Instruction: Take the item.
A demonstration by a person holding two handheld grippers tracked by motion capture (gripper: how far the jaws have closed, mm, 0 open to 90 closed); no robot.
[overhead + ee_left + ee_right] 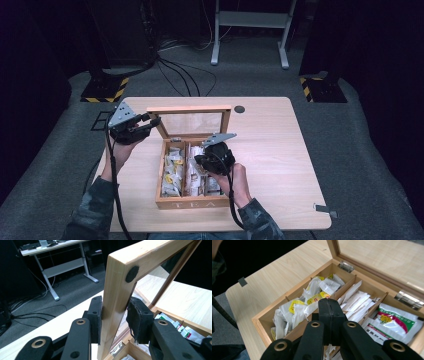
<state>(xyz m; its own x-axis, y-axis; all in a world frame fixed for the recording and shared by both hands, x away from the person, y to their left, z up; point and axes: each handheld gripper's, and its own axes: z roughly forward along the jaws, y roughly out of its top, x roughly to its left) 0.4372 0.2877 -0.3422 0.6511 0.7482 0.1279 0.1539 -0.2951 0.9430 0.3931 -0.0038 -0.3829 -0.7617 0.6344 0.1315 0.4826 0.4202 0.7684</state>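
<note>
Black jaws of the right tool (331,315) are pressed together, empty, above the middle divider of the open light wooden tea box (167,202) on the pale wooden desk (280,150). Left tool (116,315) clamps the box's upright glass-paned wooden lid (117,290) by its frame edge. White and yellow tea sachets (294,308) fill the compartments.

The tea box (186,202) was pale blond wood, with a light counter (270,150) of like grain under it. White sachets (287,312) carried yellow labels; one white packet (395,323) bore red and green bands and a yellow flower. Both hand-held grippers were black. The floor (360,130) was grey, with yellow-and-black striped stand bases (105,90).
</note>
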